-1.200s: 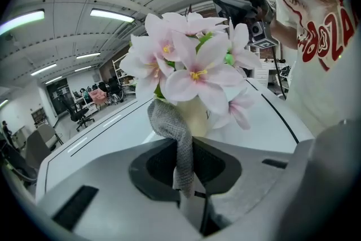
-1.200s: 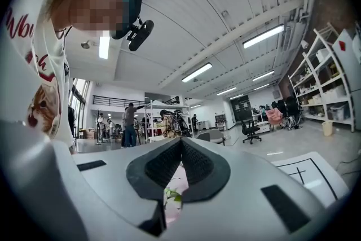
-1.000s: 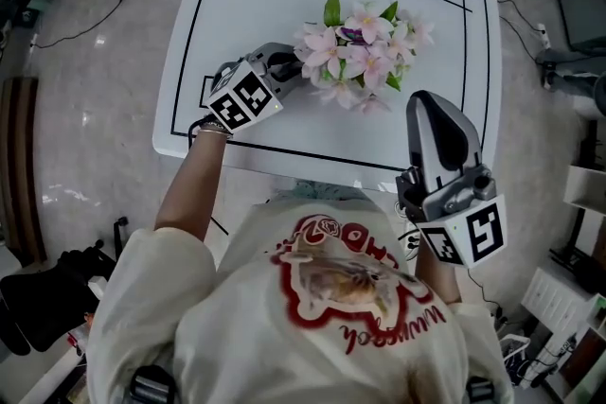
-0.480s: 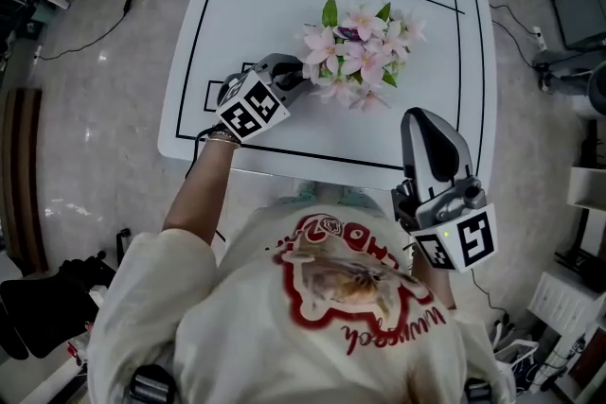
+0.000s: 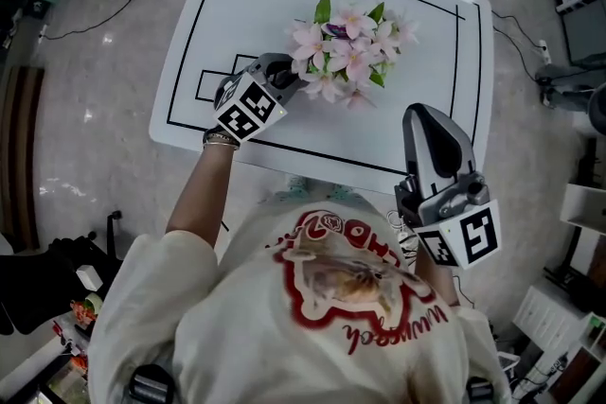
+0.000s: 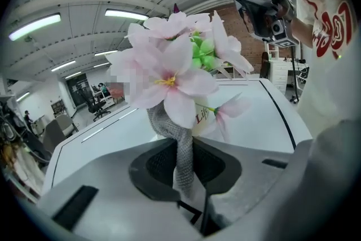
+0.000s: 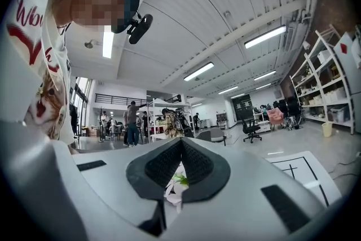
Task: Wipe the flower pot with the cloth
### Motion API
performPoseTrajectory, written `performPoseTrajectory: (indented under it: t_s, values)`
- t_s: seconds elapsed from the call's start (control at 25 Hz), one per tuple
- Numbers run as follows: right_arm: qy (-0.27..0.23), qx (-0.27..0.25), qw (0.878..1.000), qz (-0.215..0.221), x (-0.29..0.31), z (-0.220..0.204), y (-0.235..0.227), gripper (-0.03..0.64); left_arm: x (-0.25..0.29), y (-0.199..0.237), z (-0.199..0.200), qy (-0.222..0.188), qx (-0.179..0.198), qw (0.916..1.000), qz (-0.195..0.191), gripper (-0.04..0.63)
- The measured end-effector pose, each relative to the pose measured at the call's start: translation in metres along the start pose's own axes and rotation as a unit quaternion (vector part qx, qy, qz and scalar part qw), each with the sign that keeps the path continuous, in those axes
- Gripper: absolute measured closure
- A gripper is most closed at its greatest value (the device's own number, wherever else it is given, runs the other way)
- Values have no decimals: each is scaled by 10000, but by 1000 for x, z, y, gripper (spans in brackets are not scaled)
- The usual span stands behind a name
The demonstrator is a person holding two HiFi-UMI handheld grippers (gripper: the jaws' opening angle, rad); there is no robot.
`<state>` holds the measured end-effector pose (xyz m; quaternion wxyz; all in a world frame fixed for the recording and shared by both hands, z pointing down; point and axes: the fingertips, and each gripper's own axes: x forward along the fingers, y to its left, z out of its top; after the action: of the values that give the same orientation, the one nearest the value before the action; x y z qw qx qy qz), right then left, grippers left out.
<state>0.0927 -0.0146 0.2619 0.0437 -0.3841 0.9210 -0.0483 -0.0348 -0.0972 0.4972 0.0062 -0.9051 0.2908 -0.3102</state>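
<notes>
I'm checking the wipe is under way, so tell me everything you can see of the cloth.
The cloth is grey with a fine mesh-like weave. It shows as a narrow bunched strip, pinched between the shut jaws of the left gripper, rising to the white flower pot, where it seems to lie against the side beneath pink petals. The rest is hidden.

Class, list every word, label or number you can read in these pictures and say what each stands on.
"Lif" in red script, the rest hidden by petals: on the white flower pot.
Red lettering on the person's shirt: upside down and curved, not reliably readable.
Marker cubes: black-and-white square patterns only, no words.
</notes>
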Motion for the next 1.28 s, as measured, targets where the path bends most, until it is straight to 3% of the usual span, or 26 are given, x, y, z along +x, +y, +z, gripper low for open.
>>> performPoseTrajectory:
  t_s: [0.44, 1.28]
  values:
    - [55, 66, 9991, 416, 4, 0, 8, 617, -2, -15, 8, -87, -221, 9997, 77, 537]
    - [155, 67, 9986, 500, -11, -6, 5, 617, 8, -36, 20, -141, -380, 9991, 88, 538]
